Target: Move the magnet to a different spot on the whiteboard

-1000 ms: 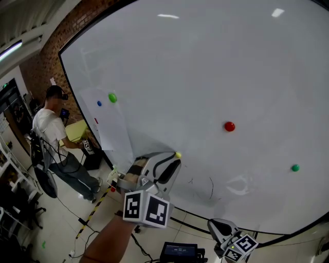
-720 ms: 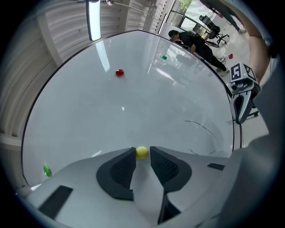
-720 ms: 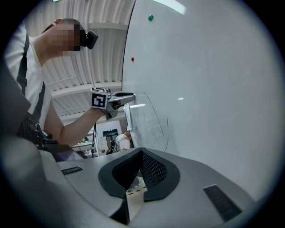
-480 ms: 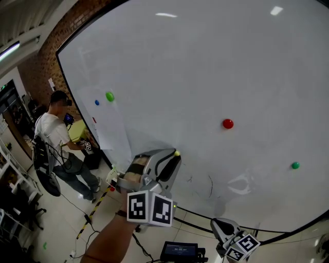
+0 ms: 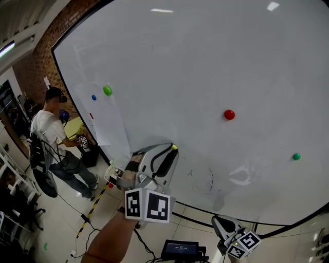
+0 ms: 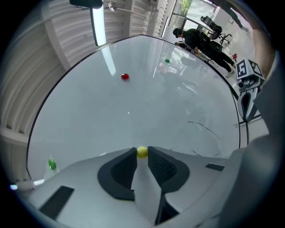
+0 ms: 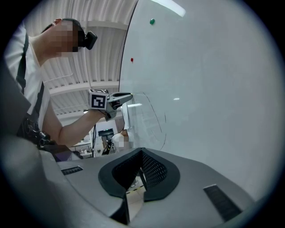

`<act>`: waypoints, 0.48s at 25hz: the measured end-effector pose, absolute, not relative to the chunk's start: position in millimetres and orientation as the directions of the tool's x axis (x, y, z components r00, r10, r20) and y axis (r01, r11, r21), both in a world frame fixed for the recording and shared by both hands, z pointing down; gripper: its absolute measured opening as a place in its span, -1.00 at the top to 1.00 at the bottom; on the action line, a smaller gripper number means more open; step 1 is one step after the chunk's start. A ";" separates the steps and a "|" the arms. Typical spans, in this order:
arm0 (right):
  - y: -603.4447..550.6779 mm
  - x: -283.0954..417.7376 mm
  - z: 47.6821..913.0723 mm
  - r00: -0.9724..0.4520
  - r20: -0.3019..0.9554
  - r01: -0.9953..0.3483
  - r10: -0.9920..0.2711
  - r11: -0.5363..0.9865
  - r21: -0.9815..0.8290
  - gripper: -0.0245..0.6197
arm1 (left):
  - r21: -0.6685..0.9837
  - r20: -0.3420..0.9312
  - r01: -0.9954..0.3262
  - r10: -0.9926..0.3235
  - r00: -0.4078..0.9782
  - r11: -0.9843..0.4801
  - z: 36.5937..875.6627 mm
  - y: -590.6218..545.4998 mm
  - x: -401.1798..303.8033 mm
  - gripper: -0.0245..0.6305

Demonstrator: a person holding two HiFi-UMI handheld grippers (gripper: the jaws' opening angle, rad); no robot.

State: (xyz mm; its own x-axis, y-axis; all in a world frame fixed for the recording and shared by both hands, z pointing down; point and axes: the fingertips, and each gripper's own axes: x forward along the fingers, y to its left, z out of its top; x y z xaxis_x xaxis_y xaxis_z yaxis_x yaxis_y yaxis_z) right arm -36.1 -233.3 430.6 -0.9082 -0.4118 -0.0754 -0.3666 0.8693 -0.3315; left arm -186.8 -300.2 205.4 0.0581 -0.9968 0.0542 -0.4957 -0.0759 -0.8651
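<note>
1. Left gripper view: the left gripper point(image 6: 142, 150) has just been closing its fingers, and they pinch the yellow magnet point(image 6: 142, 152) at their tips.
2. The yellow magnet sits low on the whiteboard point(image 6: 111, 116), near the pen marks point(image 6: 205, 129).
3. Right gripper point(image 7: 140, 153): fingers together, nothing between them.
4. A red magnet point(image 5: 229, 114) is on the whiteboard, well apart from the yellow one.

Brick wall point(image 5: 72, 15) at upper left. Below it, pale tiled floor point(image 5: 56, 226) crossed by yellow-black striped tape point(image 5: 92, 208). Strip light point(image 5: 6, 49) lit, left of the wall.
</note>
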 end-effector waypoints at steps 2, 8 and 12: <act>-229.1 -34.7 428.3 -0.907 -0.072 -0.371 -0.414 0.870 -0.325 0.88 | -0.818 0.051 -0.568 -0.995 0.086 -0.091 203.0 -293.3 -189.0 0.62; -216.5 -59.1 424.0 -0.909 -0.068 -0.374 -0.412 0.876 -0.305 0.88 | -0.619 0.009 -0.761 -0.970 0.242 -0.196 209.8 -268.9 -216.9 0.61; -200.1 -71.7 420.4 -0.910 -0.062 -0.375 -0.410 0.877 -0.299 0.88 | -0.497 -0.042 -0.831 -0.949 0.312 -0.251 219.0 -242.6 -232.7 0.61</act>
